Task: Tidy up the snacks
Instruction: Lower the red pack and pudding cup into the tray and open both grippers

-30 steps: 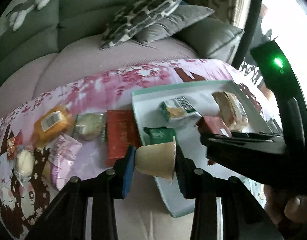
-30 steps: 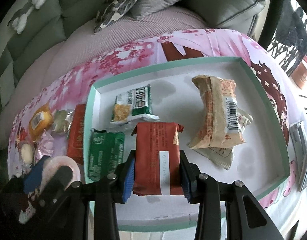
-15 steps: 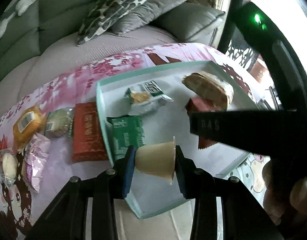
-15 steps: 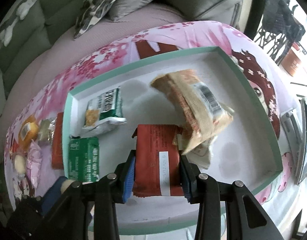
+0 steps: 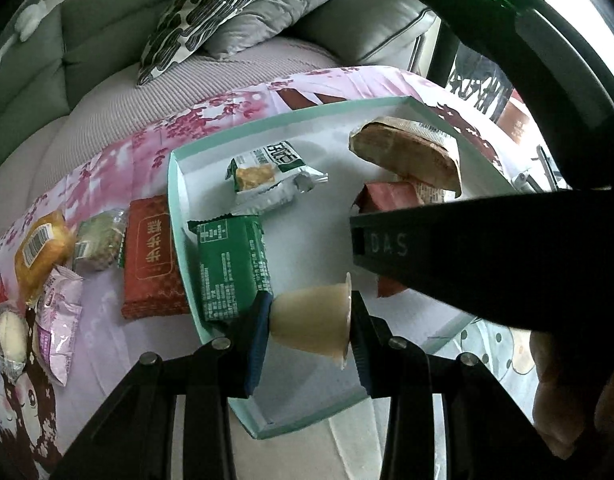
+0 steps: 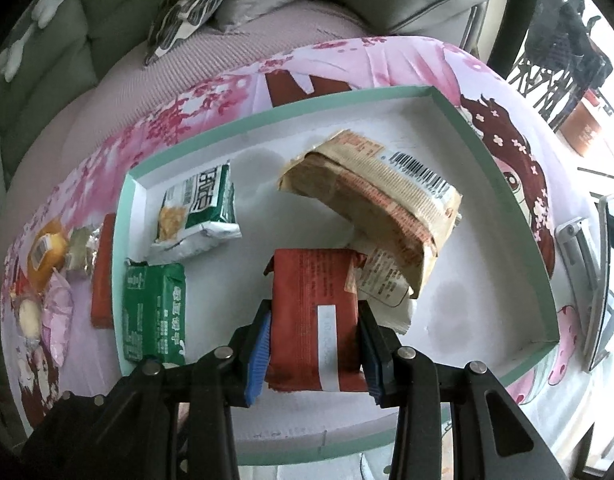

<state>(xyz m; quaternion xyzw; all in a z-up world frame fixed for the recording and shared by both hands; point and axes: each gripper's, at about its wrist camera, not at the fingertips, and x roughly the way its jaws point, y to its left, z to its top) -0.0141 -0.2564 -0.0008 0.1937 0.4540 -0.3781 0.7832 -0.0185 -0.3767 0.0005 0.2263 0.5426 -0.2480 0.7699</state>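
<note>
Two clamped grips: left claw (image 5: 309, 330) on pudding cup (image 5: 313, 320), right claw (image 6: 315, 354) on red packet (image 6: 315, 320).

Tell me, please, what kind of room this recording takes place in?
Most likely a living room at home. A grey sofa with cushions stands behind a table under a pink cartoon-print cloth, where packaged snacks lie in and beside a shallow box.

Tray (image 6: 503, 184) floor bare at right; green packet (image 6: 153, 312) and tan packet (image 6: 371, 204) crowd left, centre.
</note>
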